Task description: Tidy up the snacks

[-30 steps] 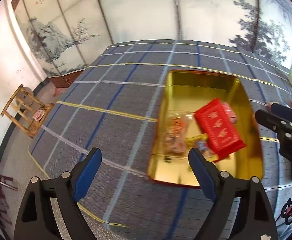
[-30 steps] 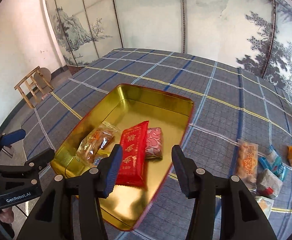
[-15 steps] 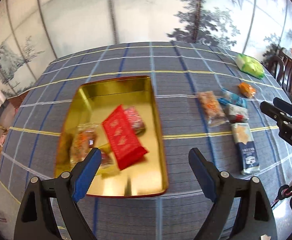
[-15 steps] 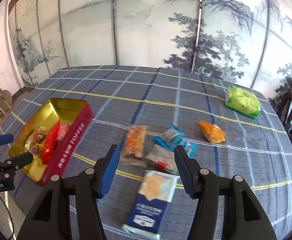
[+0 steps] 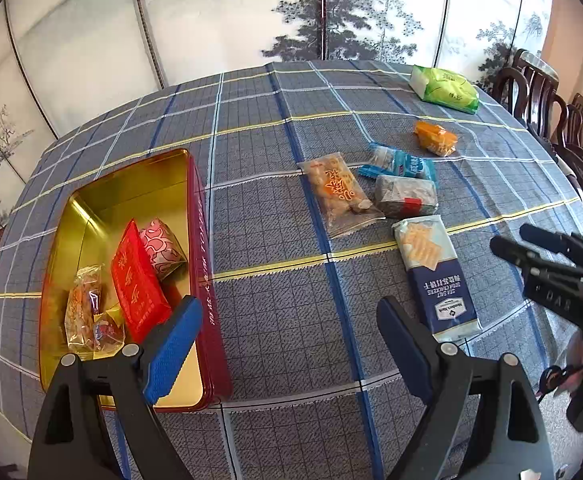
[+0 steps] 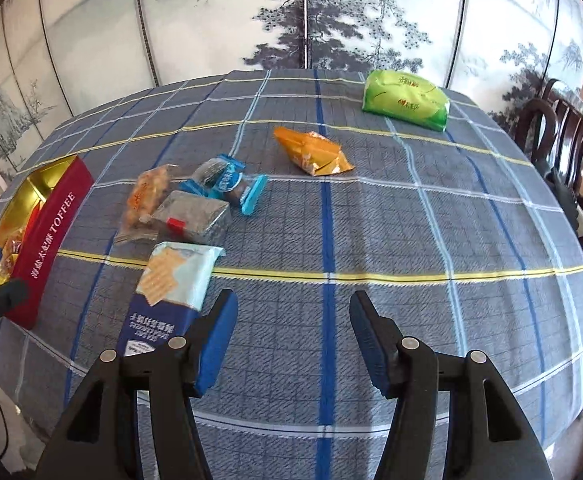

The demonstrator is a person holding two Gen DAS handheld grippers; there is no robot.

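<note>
- Setting: a table under a blue-grey checked cloth point(image 6: 371, 216) stands before a folding screen point(image 6: 291, 12) painted with ink pines and hills; dark wooden chairs point(image 6: 571, 128) line the far right edge.
- Left gripper point(image 5: 287, 344): the jaws stand wide apart with nothing between them, only cloth. The red toffee tin point(image 5: 199, 248) with its gold interior lies just beside and beyond the left finger.
- Right gripper point(image 6: 291, 336): the jaws are set at a moderate gap, empty, over bare cloth. The cracker pack point(image 6: 171, 292) lies just left of the left finger, its near end hidden behind that finger.
- Step in hand, as judged: pick the next loose snack for the tin. The cracker pack is the nearest candidate for the right gripper.
- Method: shift the right gripper leftward until the pack's narrow width sits between the pads, then close across that width. Grip near the middle so the long pack does not droop. Avoid pinching only the sealed film edge.
- Cracker pack: long and flat, navy lower half with white lettering, pale blue upper half picturing square crackers; glossy film likely to slip.
- Other loose snacks ahead of the right jaws: a clear bag of orange pieces point(image 6: 147, 200), a grey block with a red tab point(image 6: 195, 216) touching it, a blue wrapper point(image 6: 227, 180), an orange pouch point(image 6: 311, 152), and a green bag point(image 6: 407, 100) well beyond.
- Tin contents: a red packet point(image 5: 137, 280), a pink patterned pack point(image 5: 161, 248) and clear-wrapped sweets point(image 5: 87, 308).
</note>
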